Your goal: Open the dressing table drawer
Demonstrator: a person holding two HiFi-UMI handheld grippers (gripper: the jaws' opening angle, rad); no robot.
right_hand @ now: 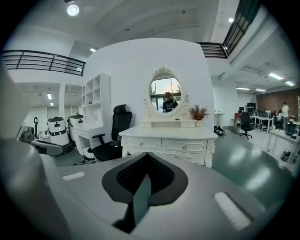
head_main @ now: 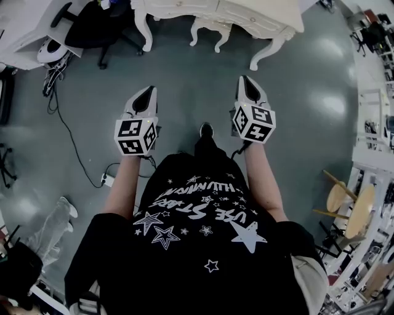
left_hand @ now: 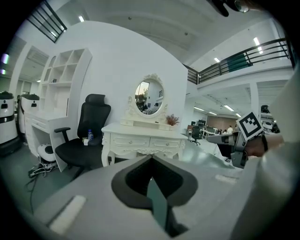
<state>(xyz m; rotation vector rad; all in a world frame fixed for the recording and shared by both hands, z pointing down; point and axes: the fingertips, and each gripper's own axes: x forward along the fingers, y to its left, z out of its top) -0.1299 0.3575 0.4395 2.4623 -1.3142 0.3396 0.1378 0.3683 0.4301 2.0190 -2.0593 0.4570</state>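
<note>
A glossy grey-green floor (head_main: 197,92) spreads through an open, high-ceilinged room. The white dressing table (head_main: 246,15) stands ahead against a white wall with its drawers (right_hand: 183,146) pushed in (an oval mirror (right_hand: 165,94) rises on top). A black office chair (head_main: 98,27) sits beside it and a cable (head_main: 69,138) trails at the left. Bare floor lies between. The left gripper (head_main: 149,89) and right gripper (head_main: 244,79) hang well short of the table, each with jaws pressed together on nothing.

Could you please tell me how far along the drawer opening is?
Done: nothing; the drawers of the dressing table look closed. In hand: left gripper and right gripper, jaws together and empty, point toward it across the floor. Left: approach, grip a knob, pull.
</note>
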